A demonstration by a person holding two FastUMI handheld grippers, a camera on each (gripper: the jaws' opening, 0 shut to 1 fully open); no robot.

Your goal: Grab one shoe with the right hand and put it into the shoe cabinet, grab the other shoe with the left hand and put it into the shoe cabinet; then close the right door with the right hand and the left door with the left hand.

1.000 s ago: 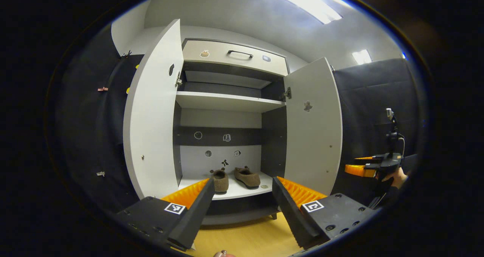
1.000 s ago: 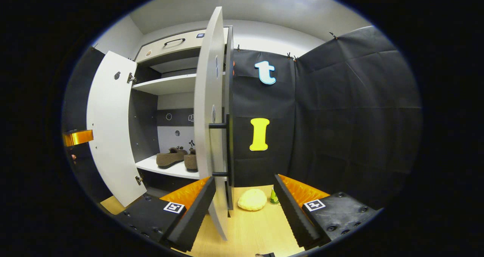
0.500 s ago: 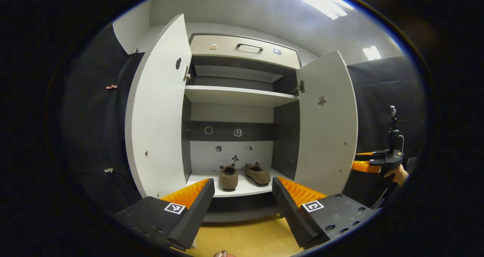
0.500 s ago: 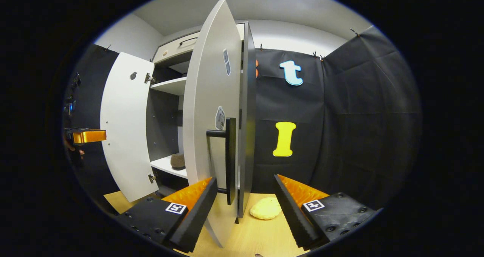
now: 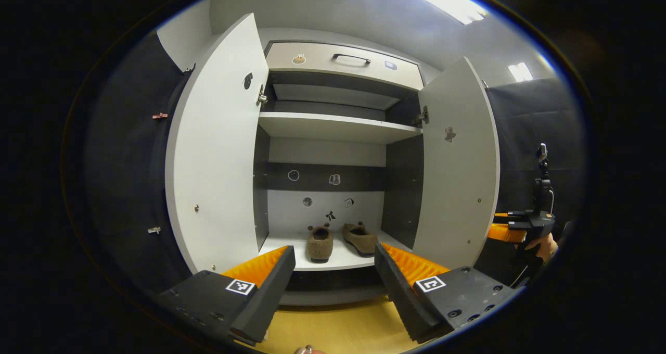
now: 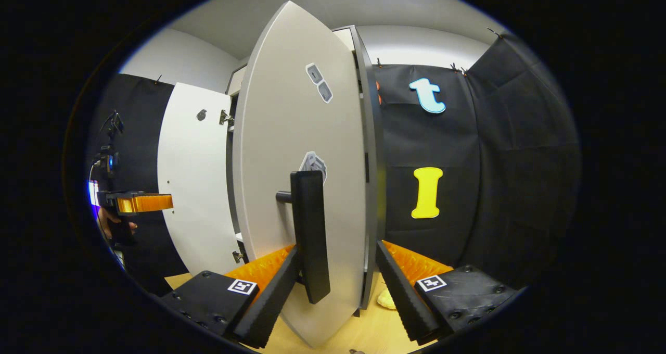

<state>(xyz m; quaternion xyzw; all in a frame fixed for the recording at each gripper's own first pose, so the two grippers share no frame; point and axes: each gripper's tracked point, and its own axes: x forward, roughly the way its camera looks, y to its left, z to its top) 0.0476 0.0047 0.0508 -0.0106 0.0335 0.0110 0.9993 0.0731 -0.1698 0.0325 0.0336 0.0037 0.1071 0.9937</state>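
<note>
You have two brown shoes in the shoe cabinet point(image 5: 333, 130), both soft and fuzzy like felt slippers: the left shoe point(image 5: 319, 242) and the right shoe point(image 5: 360, 238) sit side by side on the bottom shelf, toes pointing out to you, close but I cannot tell if they touch. The cabinet is made of smooth flat boards, light on the shelves and dark on the inner side walls, and above the opening there is one drawer front point(image 5: 343, 65) with a thin dark handle and two small stickers. On the back wall of the cabinet you can count five small stickers, too small to read. Your left gripper point(image 5: 333, 260) is in front of the cabinet, below the shoe shelf, with its ribbed fingers spread wide and nothing between them. The left door point(image 5: 216, 146) stands fully open, and the right door point(image 5: 458, 161) is partly swung in. In the right gripper view, your right gripper point(image 6: 338, 270) is spread too, just at the outer face of the right door, with the flat dark bar handle point(image 6: 309, 234) standing between the fingers; I cannot tell if a finger touches it. This door face carries two stickers, not readable. A pale yellow soft thing point(image 6: 386, 299) lies on the wooden floor point(image 6: 359, 333) beside the cabinet.
</note>
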